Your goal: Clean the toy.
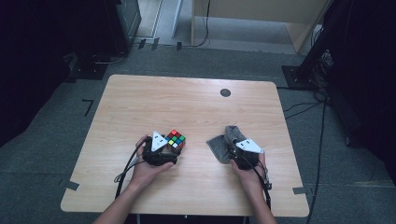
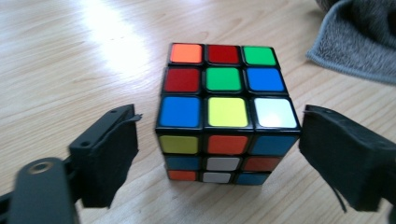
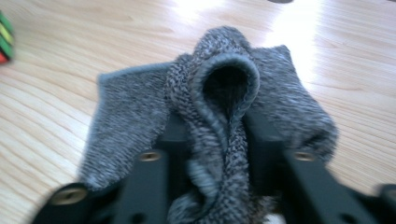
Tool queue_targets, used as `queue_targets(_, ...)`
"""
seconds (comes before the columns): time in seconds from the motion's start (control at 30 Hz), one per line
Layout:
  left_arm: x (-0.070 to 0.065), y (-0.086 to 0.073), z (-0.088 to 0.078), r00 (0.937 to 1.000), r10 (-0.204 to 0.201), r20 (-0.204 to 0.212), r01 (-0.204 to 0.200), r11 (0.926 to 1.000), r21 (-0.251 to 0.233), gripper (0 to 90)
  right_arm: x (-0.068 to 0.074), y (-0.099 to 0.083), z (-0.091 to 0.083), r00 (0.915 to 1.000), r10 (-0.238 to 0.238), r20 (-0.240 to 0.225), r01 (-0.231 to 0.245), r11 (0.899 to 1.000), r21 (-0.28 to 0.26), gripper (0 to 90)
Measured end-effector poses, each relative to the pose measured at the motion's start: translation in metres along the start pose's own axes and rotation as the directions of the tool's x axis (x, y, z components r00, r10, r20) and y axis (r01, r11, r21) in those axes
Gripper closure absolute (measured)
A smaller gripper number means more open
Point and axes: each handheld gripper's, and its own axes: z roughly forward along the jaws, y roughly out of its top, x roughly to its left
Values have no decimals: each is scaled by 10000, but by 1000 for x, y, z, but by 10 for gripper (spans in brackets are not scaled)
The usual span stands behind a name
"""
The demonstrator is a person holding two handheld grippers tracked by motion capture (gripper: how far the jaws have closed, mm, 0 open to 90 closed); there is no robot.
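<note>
Left tool (image 2: 219,154) stood spread, its black pads clear of the scrambled multicoloured plastic puzzle cube (image 2: 226,112) sitting between them on the pale wooden worktop (image 1: 140,102). Right tool (image 3: 217,140) pinched a fold of the grey knitted fabric sock (image 3: 224,93), which bunched up between and ahead of its jaws.

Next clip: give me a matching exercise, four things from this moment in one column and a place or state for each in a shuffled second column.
Things:
1. puzzle cube
2. grey knitted cloth
3. left hand-held gripper
4. round dark spot

Places or states:
A. pinched in a fold by the right hand-held gripper
B. far side of the wooden table
C. standing on the table between two pads, untouched
D. jaws apart on either side of the cube

Pairs: 1-C, 2-A, 3-D, 4-B
</note>
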Motion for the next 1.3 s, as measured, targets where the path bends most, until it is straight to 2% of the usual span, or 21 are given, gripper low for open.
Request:
queue_targets(0.07, 3, 0, -2, 9998, -177, -66, 178, 9997, 161, 83, -1, 3, -1, 9984, 437, -372, -437, 9990, 10, 316)
queue_targets(0.17, 9, 0, -9, 9985, -521, 171, 521, 9986, -6, 83, -2, 12, -6, 9966, 812, -158, -805, 9958, 430, 88)
queue_targets(0.2, 11, -1, -12, 9979, -613, 227, 615, 9981, -73, 81, -3, 14, -9, 9968, 772, -207, -761, 9959, 498, 58)
queue_targets(0.27, 17, -1, -17, 9939, -1008, 443, 1016, 9947, -145, 69, -8, 18, -14, 9933, 1104, -341, -1092, 9934, 355, 0)
queue_targets(0.33, 21, -2, -24, 9936, -1041, 427, 1052, 9942, -241, 68, -14, 21, -21, 9860, 1499, -727, -1486, 9886, 237, 0)
queue_targets(0.4, 25, -3, -31, 9942, -1030, 313, 1039, 9942, -284, 68, -18, 23, -28, 9874, 1389, -761, -1373, 9902, 256, 0)
queue_targets(0.47, 30, -5, -40, 9938, -1050, 369, 1066, 9933, -449, 68, -23, 24, -37, 9893, 1264, -724, -1253, 9919, 197, 0)
queue_targets(0.57, 38, -8, -53, 9935, -1120, 201, 1130, 9919, -585, 68, -32, 22, -50, 9893, 1282, -694, -1278, 9917, 104, 0)
queue_targets(0.7, 48, -16, -68, 9929, -1188, -70, 1180, 9906, -688, 68, -42, 16, -66, 9912, 1231, -492, -1230, 9924, 57, 0)
queue_targets(0.8, 53, -22, -78, 9942, -1044, -244, 1027, 9929, -608, 68, -47, 9, -74, 9917, 1234, -353, -1230, 9923, 119, 0)
queue_targets(1.03, 64, -42, -94, 9926, -1096, -515, 1078, 9935, -366, 67, -62, -8, -89, 9901, 1403, -61, -1400, 9896, 330, 0)
queue_targets(1.3, 79, -62, -112, 9861, -1354, -959, 1343, 9908, -183, 67, -81, -33, -101, 9859, 1639, 341, -1660, 9837, 689, 0)
